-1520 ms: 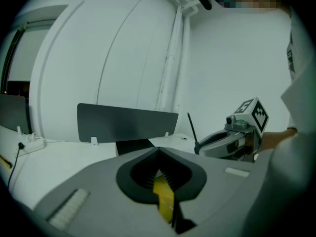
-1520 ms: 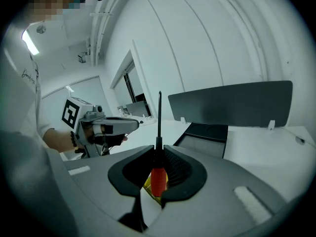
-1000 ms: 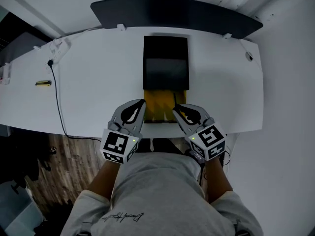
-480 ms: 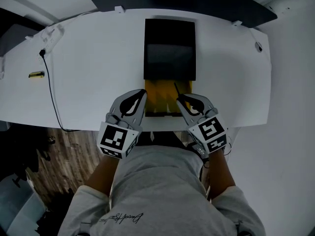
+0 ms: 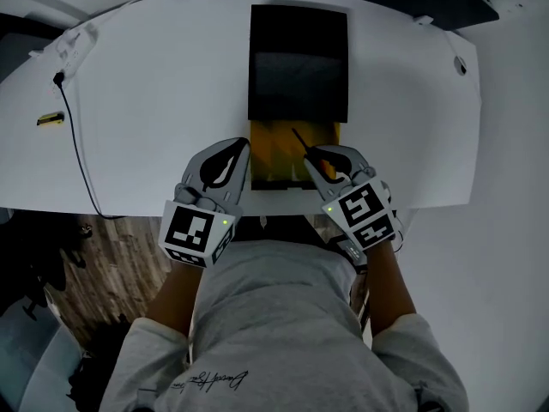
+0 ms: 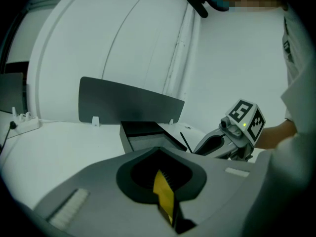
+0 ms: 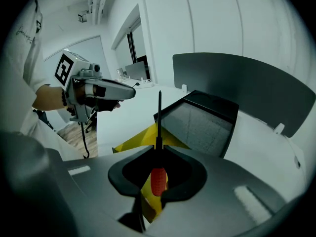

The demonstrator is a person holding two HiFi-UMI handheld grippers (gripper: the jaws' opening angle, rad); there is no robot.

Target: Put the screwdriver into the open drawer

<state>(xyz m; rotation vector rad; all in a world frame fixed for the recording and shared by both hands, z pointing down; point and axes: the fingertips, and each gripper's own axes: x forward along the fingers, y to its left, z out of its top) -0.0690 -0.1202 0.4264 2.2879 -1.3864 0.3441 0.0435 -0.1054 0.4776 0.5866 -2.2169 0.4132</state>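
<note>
Hovering over the yellow drawer (image 5: pixel 276 154) at the frame's centre, the right gripper (image 5: pixel 310 158) carries the screwdriver (image 5: pixel 298 138), so the pick-up looks done and the drop is what remains. The drawer stands pulled out from the black cabinet (image 5: pixel 298 58) on the white desk (image 5: pixel 154 127), its open top facing up, so nothing more seems needed to make room. The tool is above the drawer's right side, not yet inside it. Its dark shaft points up and away toward the cabinet, clear of the drawer walls as far as I can judge.

In the right gripper view the jaws are pinched on the screwdriver just where the shaft meets the red handle. The shaft sticks out ahead of them and the handle sits back in the hollow behind.

The left gripper (image 5: pixel 243 146) waits just beside the drawer's left wall, at the same height in the frame. In its own view the jaws are pressed together, or all but so, with nothing pinched. Only a sliver of drawer yellow shows through the slit behind them. Whether its tip touches the drawer wall, I cannot tell.
</note>
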